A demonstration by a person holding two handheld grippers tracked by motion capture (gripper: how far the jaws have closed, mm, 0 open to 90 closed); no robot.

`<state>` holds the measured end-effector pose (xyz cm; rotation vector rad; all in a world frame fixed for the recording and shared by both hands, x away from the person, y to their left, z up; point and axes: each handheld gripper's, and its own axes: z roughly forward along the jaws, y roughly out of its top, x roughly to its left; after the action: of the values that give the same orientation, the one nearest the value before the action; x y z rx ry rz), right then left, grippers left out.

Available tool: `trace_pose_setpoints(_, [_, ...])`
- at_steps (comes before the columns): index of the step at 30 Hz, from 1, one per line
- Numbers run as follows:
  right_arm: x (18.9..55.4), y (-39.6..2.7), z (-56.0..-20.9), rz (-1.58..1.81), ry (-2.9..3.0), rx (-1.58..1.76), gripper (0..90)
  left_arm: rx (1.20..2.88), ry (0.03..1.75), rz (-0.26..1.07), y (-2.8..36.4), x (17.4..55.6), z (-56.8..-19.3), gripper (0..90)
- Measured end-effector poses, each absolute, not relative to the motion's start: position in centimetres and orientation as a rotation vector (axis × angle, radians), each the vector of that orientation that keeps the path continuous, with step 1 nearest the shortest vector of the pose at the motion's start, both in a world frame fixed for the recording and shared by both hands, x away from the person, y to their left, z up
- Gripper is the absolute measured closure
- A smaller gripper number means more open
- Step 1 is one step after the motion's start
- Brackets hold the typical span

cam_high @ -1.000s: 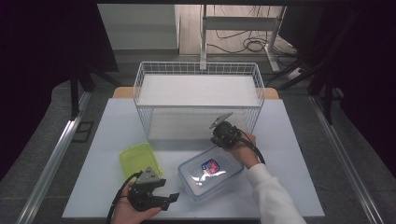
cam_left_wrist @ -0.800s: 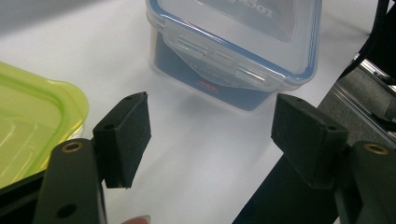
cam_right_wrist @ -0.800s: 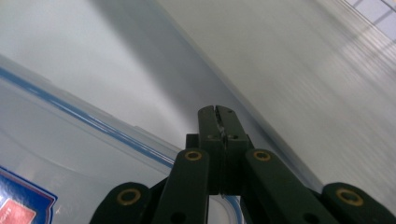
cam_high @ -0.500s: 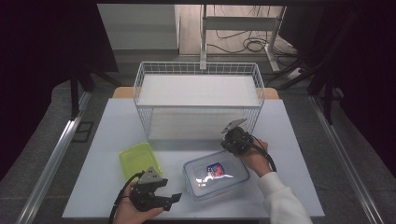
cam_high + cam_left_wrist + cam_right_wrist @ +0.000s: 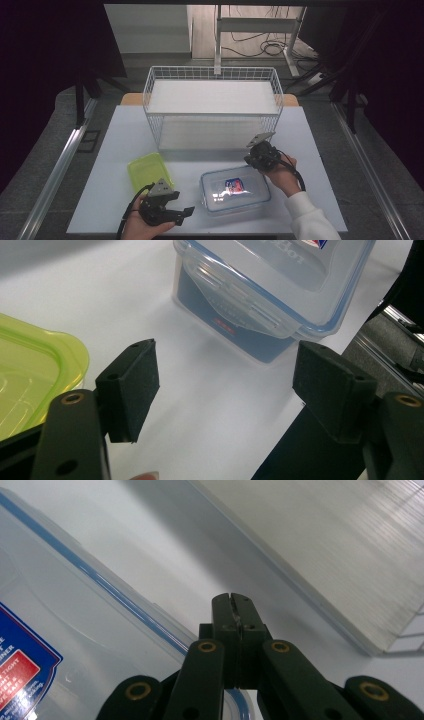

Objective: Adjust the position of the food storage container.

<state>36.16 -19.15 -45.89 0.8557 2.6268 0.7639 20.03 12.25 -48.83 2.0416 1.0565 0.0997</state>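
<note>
2 tools work near a clear lidded box (image 5: pixel 235 190) that sits toward the near edge of the white bench (image 5: pixel 120 130). From the high view, the left tool (image 5: pixel 186 212) lies low at the bench's near edge, just left of the box, and the right tool (image 5: pixel 248 159) hovers beside the box's far right corner. The left gripper view adds what the high view cannot: its pads (image 5: pixel 131 385) stand wide apart with nothing between them, facing the box's latch flap (image 5: pixel 235 305), with a green lid (image 5: pixel 35 370) at one side. The right gripper view shows its pads (image 5: pixel 235 610) pressed together, empty, above the box's blue-trimmed rim (image 5: pixel 120 605). A wire basket (image 5: pixel 212 107) bounds the far side; bare bench lies between it and the box.
</note>
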Motion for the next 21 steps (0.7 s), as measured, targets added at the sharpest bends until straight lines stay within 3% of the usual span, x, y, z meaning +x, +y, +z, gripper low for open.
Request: trace_pose_setpoints(21, [34.0, -22.0, -45.2, 0.954, 2.514, 0.936, 89.2, 2.057, 1.023, 0.08, 11.0, 19.8, -48.9, 26.8])
